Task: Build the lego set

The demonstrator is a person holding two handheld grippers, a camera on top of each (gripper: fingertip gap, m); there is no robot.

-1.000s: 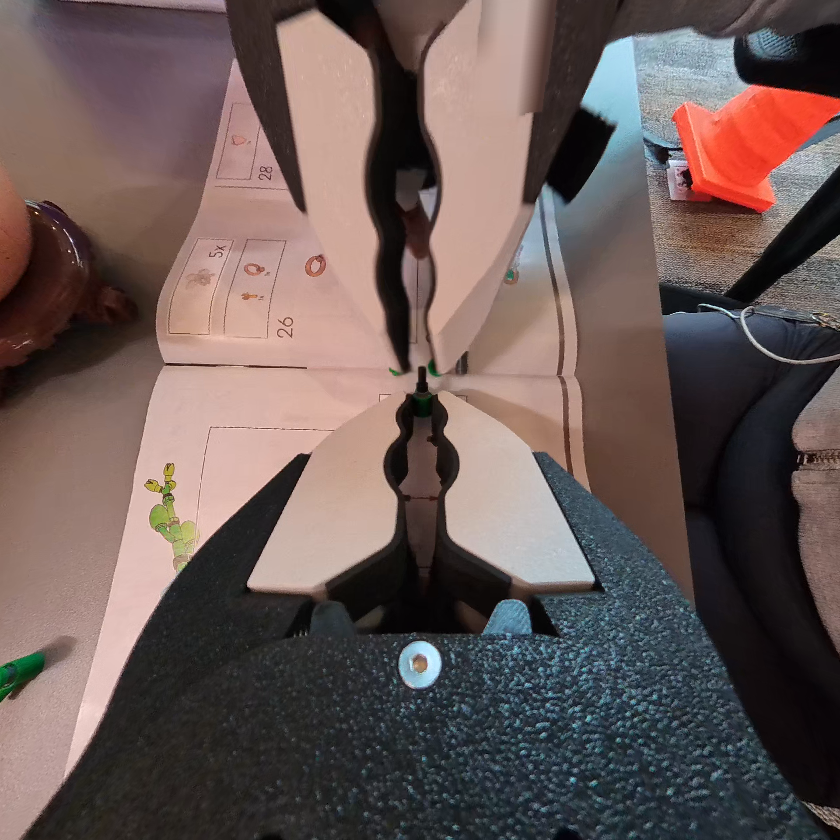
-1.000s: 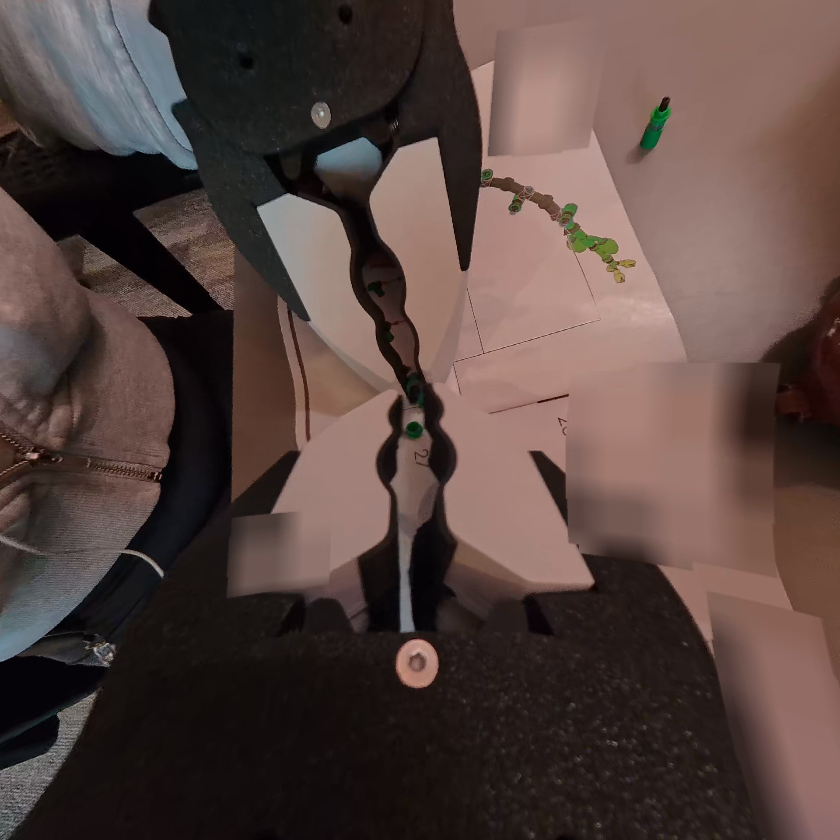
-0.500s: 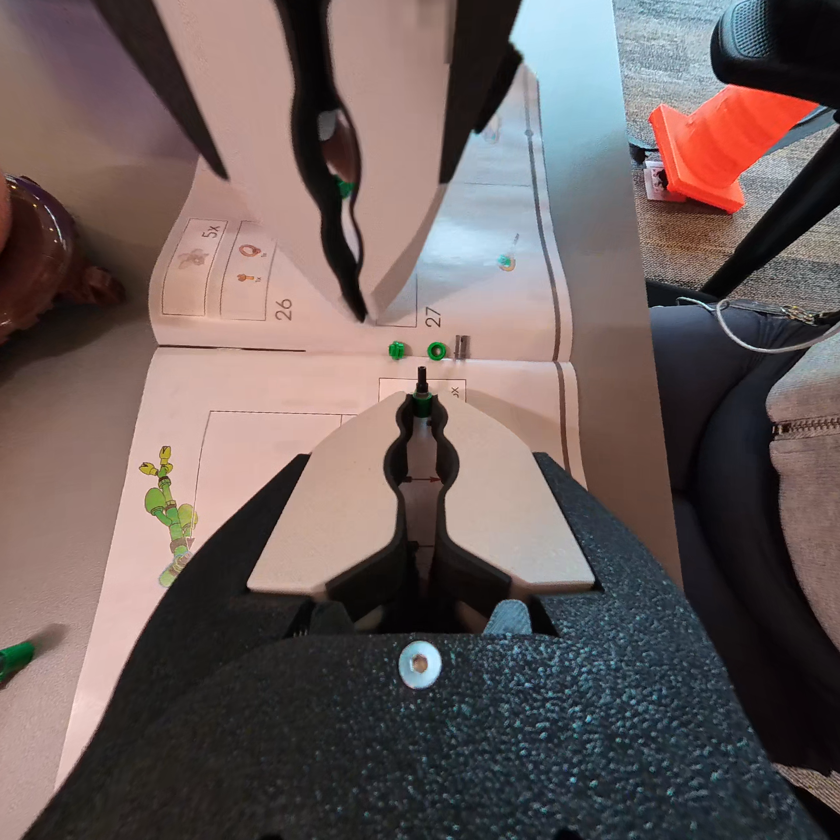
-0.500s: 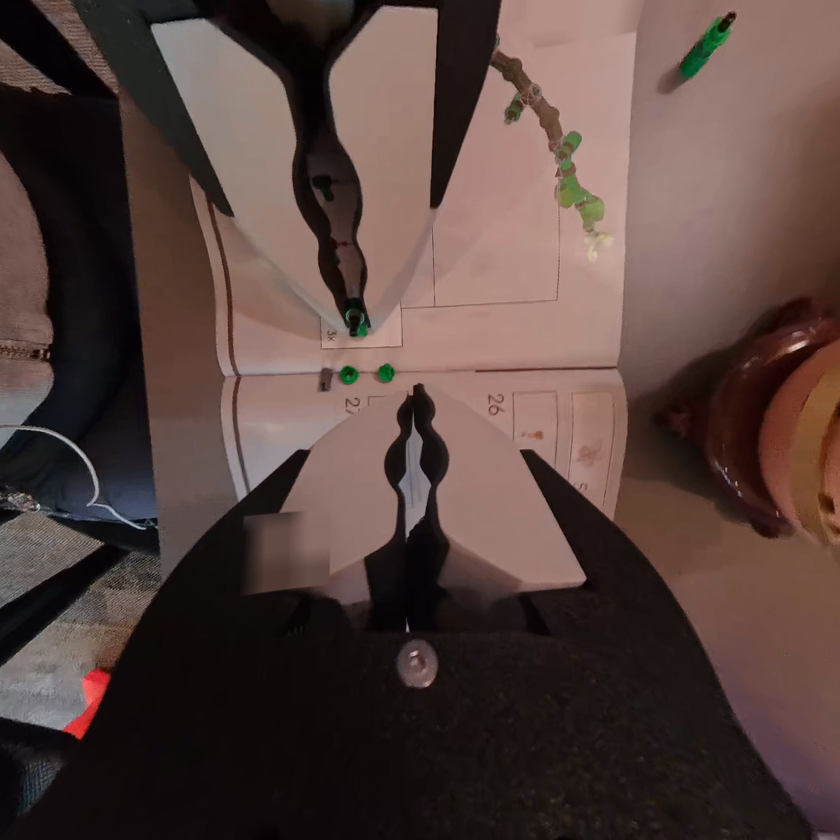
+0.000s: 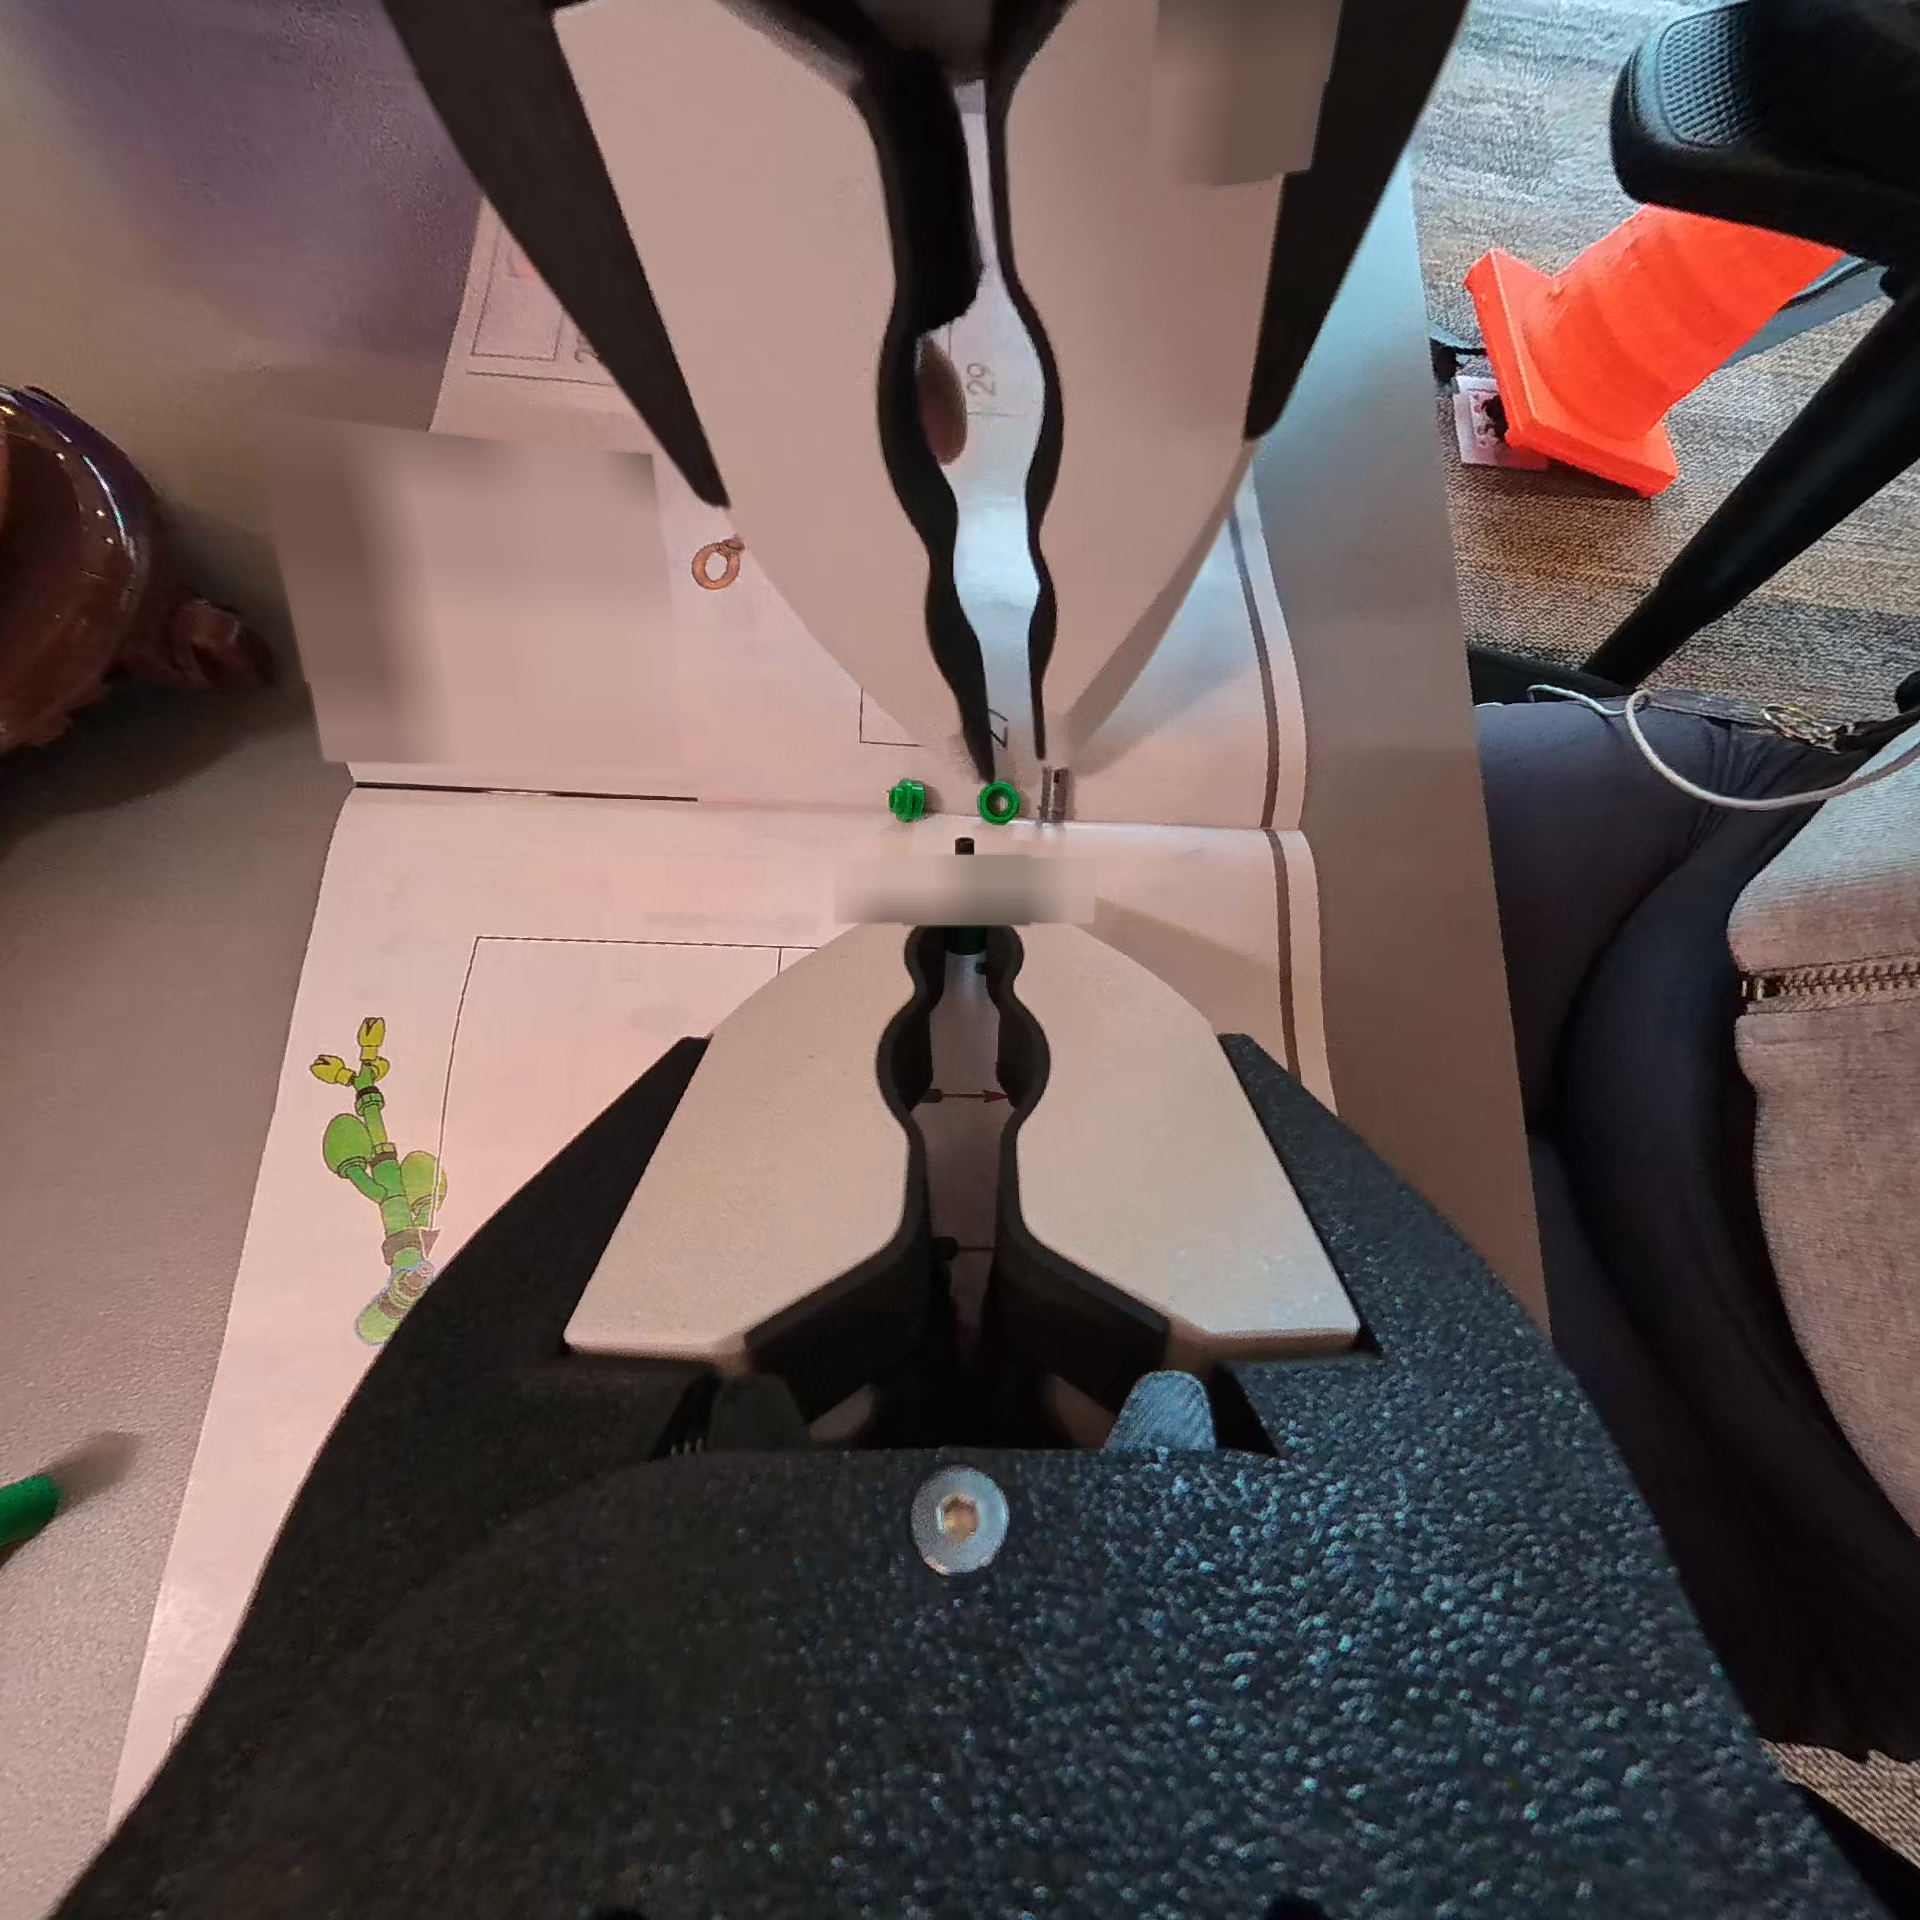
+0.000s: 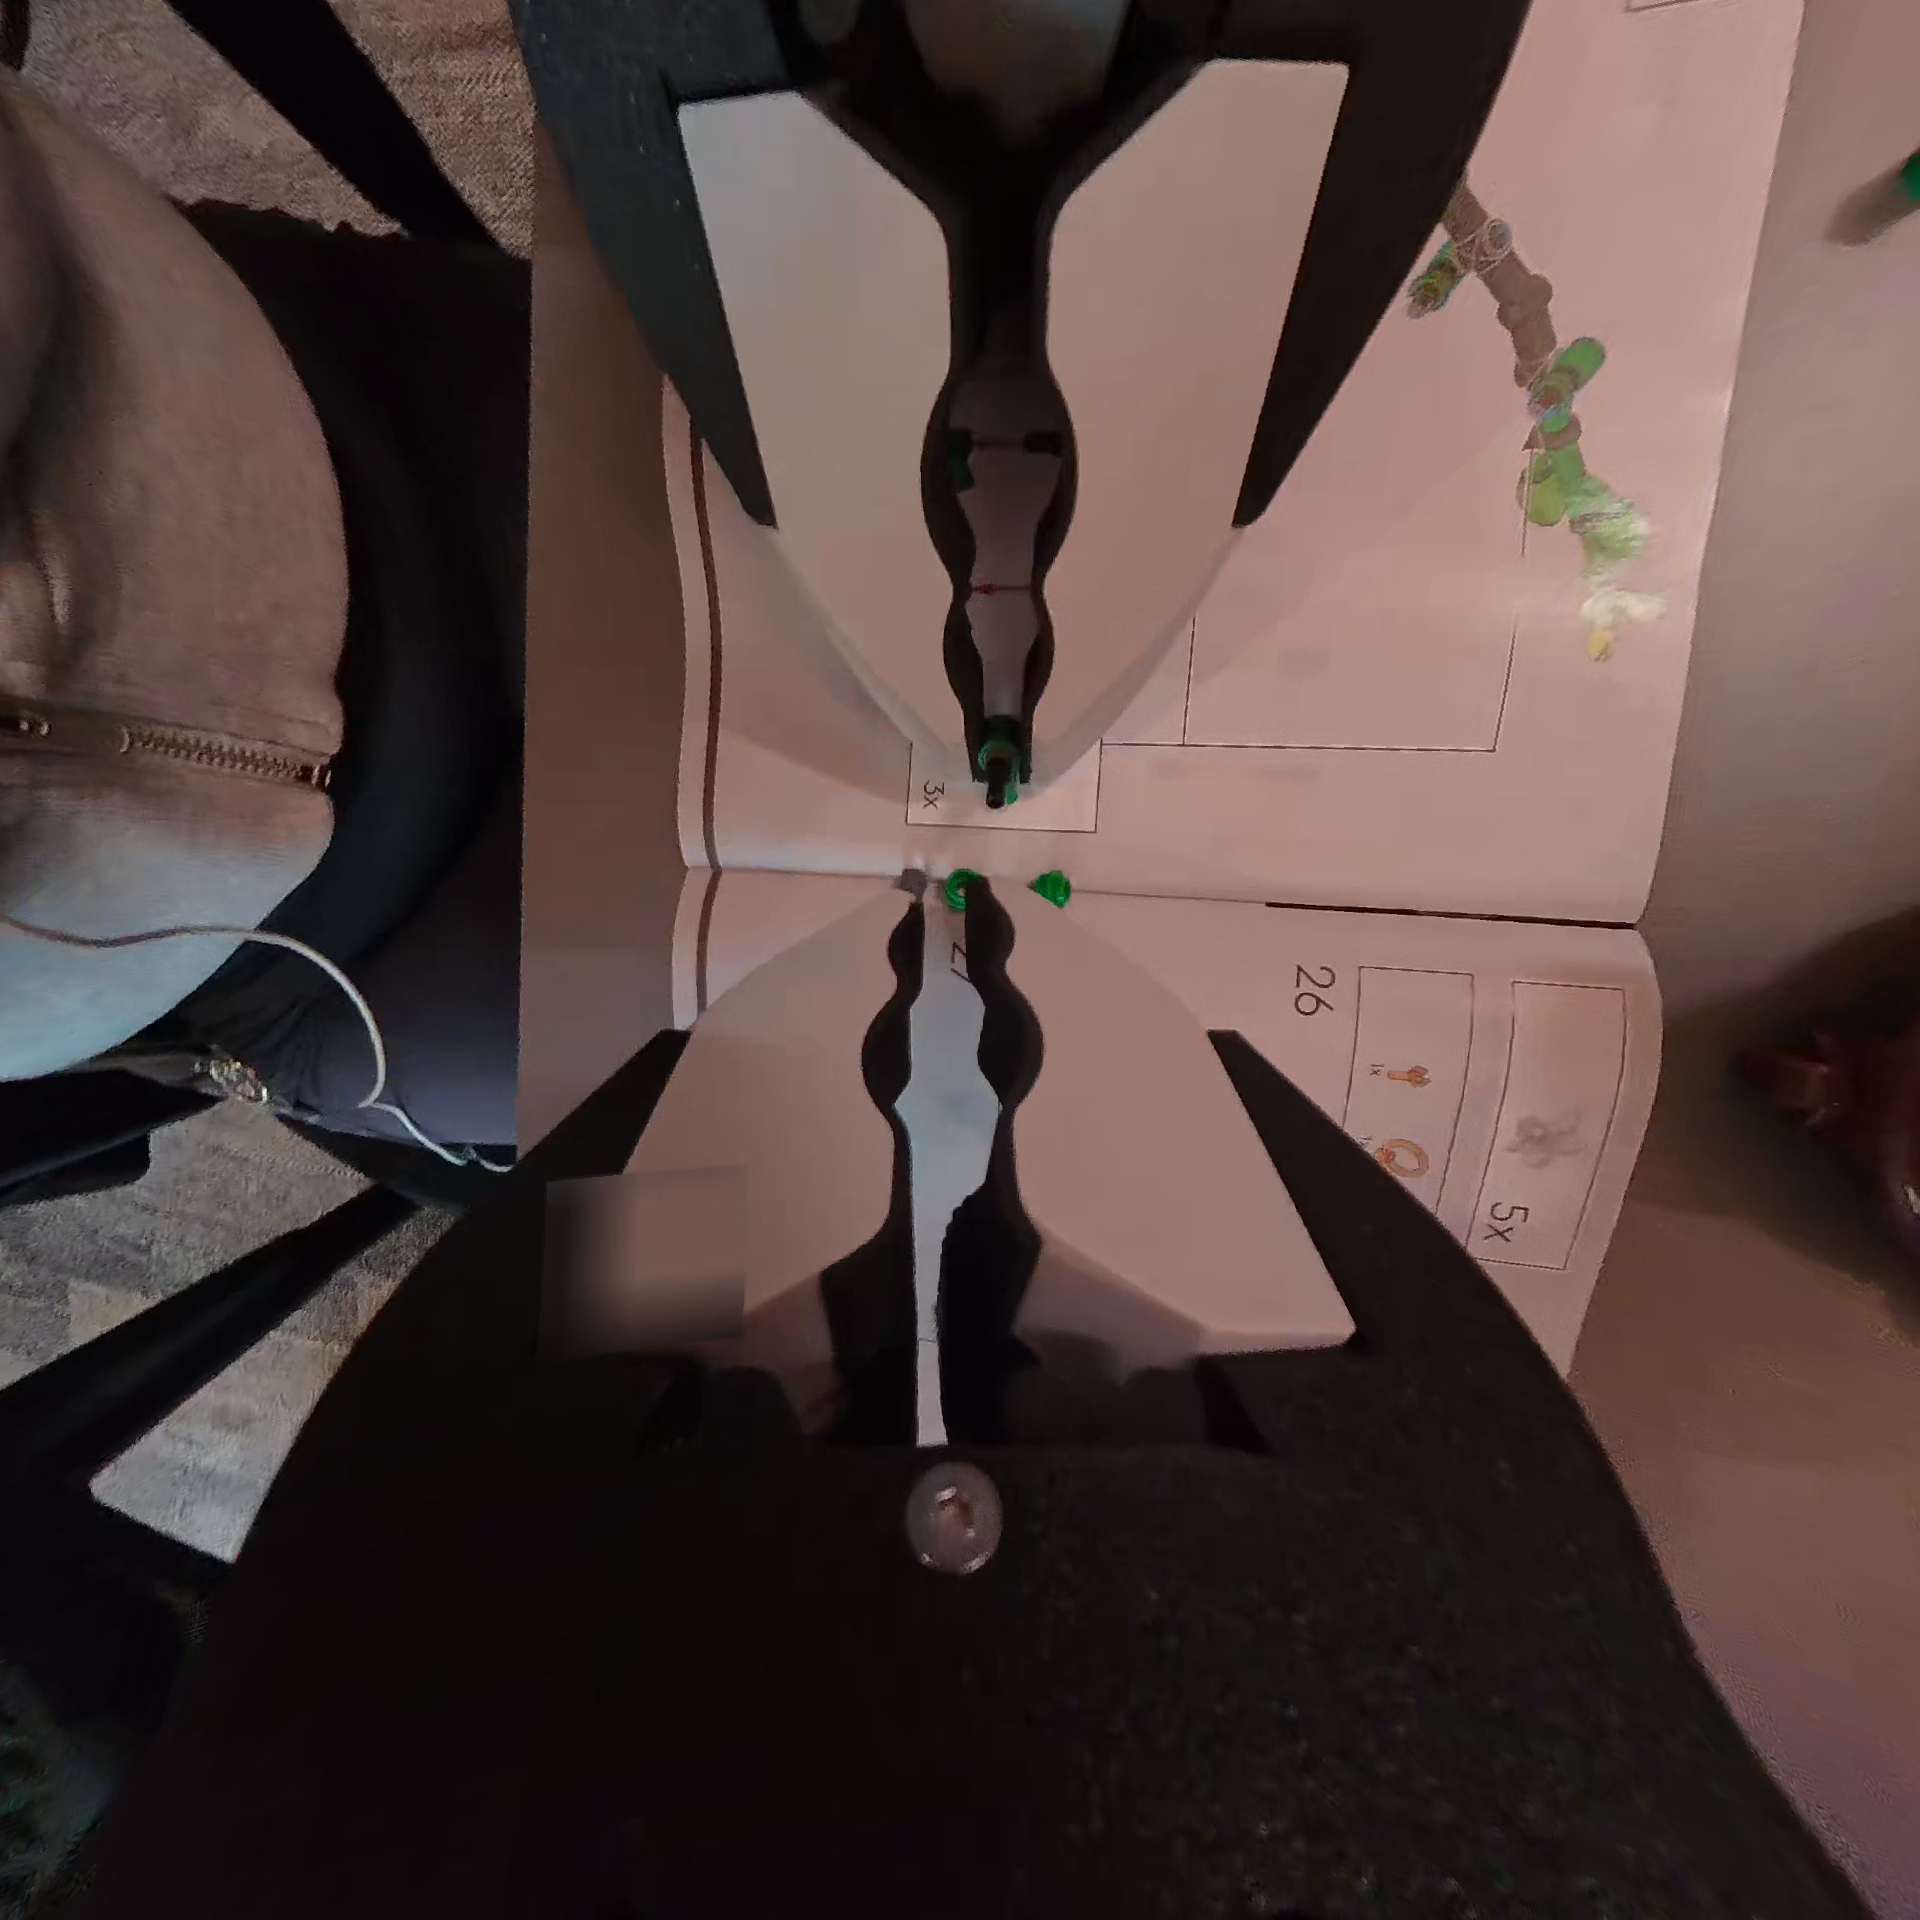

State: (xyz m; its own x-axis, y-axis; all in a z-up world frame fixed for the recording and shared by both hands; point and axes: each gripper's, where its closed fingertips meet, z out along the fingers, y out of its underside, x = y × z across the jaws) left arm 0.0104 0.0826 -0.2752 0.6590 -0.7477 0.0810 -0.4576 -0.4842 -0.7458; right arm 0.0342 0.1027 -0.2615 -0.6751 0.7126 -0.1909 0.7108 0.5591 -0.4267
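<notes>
A small green piece with a black pin sticking out of it [image 6: 1000, 753] sits clamped at the very tips of the left gripper [image 5: 961, 935], both fingers closed against its sides and the pin pointing forward toward the other tool. Nose to nose with it, the right gripper [image 6: 948, 909] stands with its fingers slightly parted and gripping nothing I can make out. Its tips come down on the fold of an open instruction booklet [image 5: 582, 862]. There a green ring [image 5: 998, 801] lies just at one fingertip and a little grey peg [image 5: 1055, 795] just at the other. A second green stud [image 5: 905, 801] rests in the same fold, just beside the ring on the side away from the peg. Well off from both tools, a loose green part [image 5: 21, 1501] lies on the grey table [image 5: 125, 935]. A dark brown pot [image 5: 62, 582] stands past the booklet's edge, and an orange cone [image 5: 1621, 332] sits on the carpet.
</notes>
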